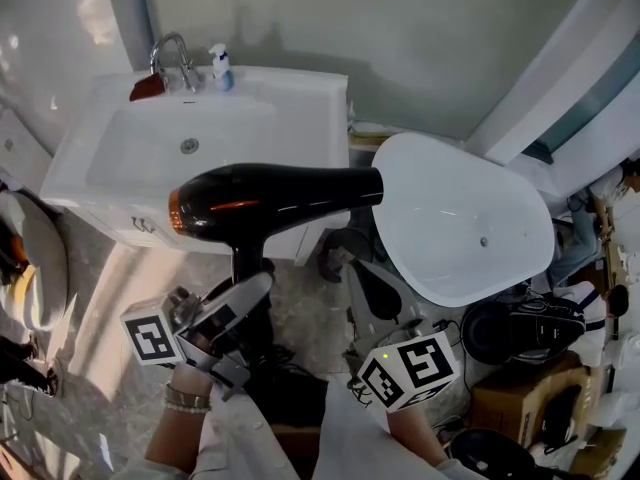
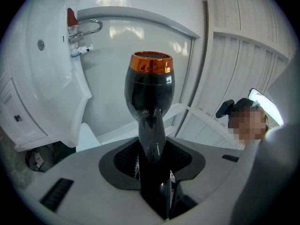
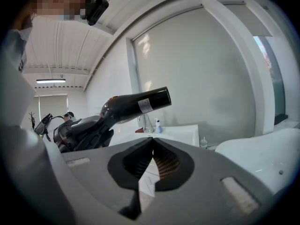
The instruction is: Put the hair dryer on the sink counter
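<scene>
Nearest: two white sleeves [image 1: 260,438] at the bottom of the head view, each hand carrying a gripper with a marker cube [image 1: 150,333].

Left gripper [image 2: 152,161]: fingers clamped on the handle of the hair dryer [image 1: 270,196]. Its own view shows the black handle wedged tight between the jaws.

Right gripper [image 3: 151,146]: fingers together, nothing between them. It sits low and apart from the dryer.

Hair dryer: glossy black barrel, copper-coloured ring at one end. Held in the air with the barrel roughly level and the handle down. It hangs in front of the vanity's front edge and does not touch the sink counter [image 1: 305,103]. The plain end of the barrel points at the white oval tub [image 1: 460,218] on the right.

Surface: white counter with a moulded basin [image 1: 190,133], drain visible. The chrome faucet [image 1: 172,53] stands at the back edge. A red item [image 1: 147,88] lies just left of the faucet and a small white-and-blue bottle [image 1: 220,66] stands just right of it. The flat area right of the basin is bare.

Room:
- Pale grey wall [image 1: 400,38] behind the vanity.
- White window frame [image 1: 590,78] slanting down the right side.
- Floor [image 1: 300,298] of grey veined tile.
- Lower right corner is cluttered: a cardboard box [image 1: 520,393] and dark gear [image 1: 525,323] that I cannot identify.
</scene>
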Action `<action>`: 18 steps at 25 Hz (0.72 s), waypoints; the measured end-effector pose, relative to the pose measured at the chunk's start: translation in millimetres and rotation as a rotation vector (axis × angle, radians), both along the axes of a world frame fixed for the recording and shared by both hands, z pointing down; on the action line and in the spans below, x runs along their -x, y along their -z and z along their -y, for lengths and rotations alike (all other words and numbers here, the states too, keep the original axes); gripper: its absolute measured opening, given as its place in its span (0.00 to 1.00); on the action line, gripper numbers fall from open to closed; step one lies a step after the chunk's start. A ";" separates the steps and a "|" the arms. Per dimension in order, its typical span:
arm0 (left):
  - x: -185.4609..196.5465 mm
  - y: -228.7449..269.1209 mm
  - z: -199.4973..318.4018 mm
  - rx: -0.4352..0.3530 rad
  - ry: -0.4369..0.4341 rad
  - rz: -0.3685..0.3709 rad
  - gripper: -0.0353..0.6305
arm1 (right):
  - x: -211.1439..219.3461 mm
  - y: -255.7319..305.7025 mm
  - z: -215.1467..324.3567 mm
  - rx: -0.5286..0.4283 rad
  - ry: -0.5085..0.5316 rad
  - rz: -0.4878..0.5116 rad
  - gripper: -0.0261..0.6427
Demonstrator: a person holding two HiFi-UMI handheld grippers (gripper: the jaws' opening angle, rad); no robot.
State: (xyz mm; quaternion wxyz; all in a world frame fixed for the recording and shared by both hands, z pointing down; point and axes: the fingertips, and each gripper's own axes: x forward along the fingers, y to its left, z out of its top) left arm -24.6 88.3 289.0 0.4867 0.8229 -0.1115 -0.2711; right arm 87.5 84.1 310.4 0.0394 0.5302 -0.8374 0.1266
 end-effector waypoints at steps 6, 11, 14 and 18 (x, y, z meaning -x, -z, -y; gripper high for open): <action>1.3 -1.1 42.9 0.008 -0.033 0.004 0.28 | 1.2 -2.1 39.3 0.016 -0.033 -0.002 0.04; 9.9 -9.2 90.5 0.002 -0.051 0.041 0.28 | 5.7 -1.1 82.1 0.025 -0.062 -0.003 0.04; 9.7 -7.3 104.7 0.002 -0.067 0.035 0.28 | 5.1 0.5 93.9 0.021 -0.082 -0.006 0.04; 11.7 -8.0 120.3 -0.007 -0.087 0.047 0.28 | 5.6 4.2 105.4 0.012 -0.109 -0.010 0.04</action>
